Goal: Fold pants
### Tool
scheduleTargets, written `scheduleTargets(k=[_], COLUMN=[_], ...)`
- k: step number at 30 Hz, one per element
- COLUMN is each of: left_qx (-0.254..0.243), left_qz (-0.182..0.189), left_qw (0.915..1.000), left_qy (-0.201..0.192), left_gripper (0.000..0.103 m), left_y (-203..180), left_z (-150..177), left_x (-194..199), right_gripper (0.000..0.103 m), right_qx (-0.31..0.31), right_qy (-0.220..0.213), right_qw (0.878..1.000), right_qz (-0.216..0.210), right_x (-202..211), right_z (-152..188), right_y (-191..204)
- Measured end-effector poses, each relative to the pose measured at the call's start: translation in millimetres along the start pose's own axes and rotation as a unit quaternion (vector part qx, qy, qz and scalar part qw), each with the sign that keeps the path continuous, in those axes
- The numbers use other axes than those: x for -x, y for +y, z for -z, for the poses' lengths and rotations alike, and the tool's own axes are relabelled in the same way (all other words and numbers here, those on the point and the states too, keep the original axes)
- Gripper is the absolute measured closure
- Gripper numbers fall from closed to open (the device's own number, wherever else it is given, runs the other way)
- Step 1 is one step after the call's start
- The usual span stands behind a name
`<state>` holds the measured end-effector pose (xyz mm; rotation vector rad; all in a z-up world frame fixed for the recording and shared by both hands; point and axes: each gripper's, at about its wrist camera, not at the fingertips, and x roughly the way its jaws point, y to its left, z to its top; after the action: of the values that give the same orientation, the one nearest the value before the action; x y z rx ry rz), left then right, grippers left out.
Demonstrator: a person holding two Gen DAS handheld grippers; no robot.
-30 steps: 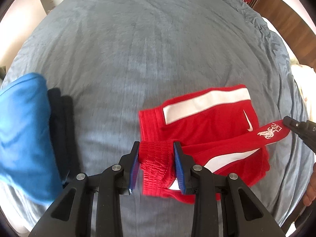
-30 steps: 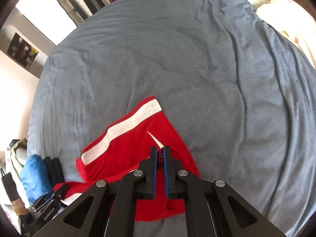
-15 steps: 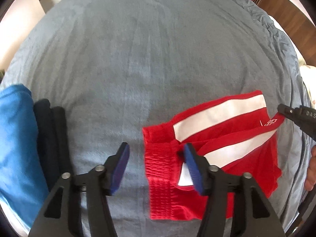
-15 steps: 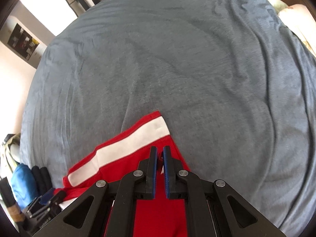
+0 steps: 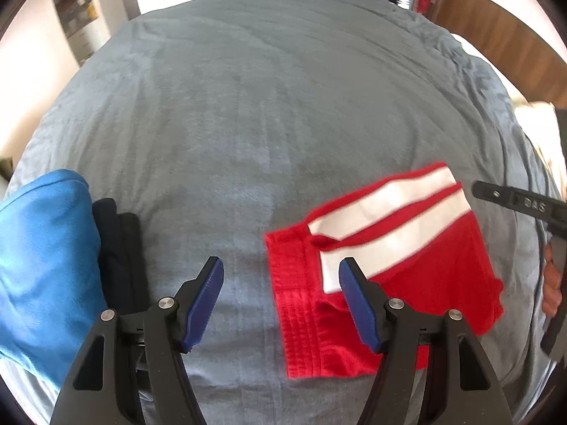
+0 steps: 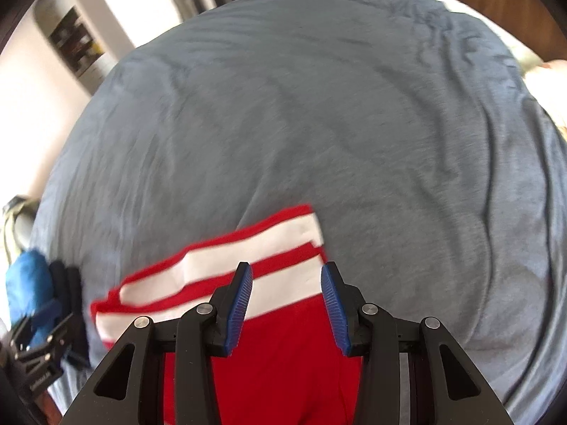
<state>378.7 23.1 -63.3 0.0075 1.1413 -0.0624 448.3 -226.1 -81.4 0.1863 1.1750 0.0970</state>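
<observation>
Red shorts with white side stripes (image 5: 397,276) lie folded in half on the grey bed cover (image 5: 269,113), waistband toward the left. My left gripper (image 5: 281,301) is open and empty, hovering above the waistband edge. My right gripper (image 6: 287,304) is open and empty above the shorts (image 6: 226,279), its fingers over the striped hem end. The right gripper also shows at the right edge of the left wrist view (image 5: 510,200).
A folded blue garment (image 5: 39,262) and a folded dark garment (image 5: 120,255) lie side by side at the left of the bed. A wooden headboard (image 5: 503,32) and a pale pillow are at the far right. Hanging clothes stand beyond the bed.
Both grippers let go of the shorts and opened: the left first, then the right. The upper leg now lies flat over the lower one. Both grippers have pulled back and lifted.
</observation>
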Motion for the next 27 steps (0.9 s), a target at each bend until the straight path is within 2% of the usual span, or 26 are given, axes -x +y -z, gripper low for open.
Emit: scheduleTargets(k=[4, 9, 13, 27], left_qx=[-0.004, 0.011, 0.014, 0.01], left_qz=[0.004, 0.027, 0.011, 0.007], left_qw=[0.9999, 0.9995, 0.9998, 0.9999], left_qy=[-0.012, -0.012, -0.008, -0.001], left_gripper=[0.037, 0.041, 0.043, 0.043], left_y=[-1, -1, 0, -2], left_z=[7, 7, 7, 6], left_x=[-2, -12, -22, -39], right_gripper=[0.061, 0.062, 0.062, 0.065], right_qx=[0.02, 0.011, -0.001, 0.004], right_qy=[0.008, 0.003, 0.0, 0.004], right_qw=[1.0, 1.0, 1.0, 1.0], right_qz=[-0.001, 0.0, -0.001, 0.007], right_x=[-7, -11, -13, -37], right_z=[9, 15, 18, 17], right_y=[-1, -7, -11, -21])
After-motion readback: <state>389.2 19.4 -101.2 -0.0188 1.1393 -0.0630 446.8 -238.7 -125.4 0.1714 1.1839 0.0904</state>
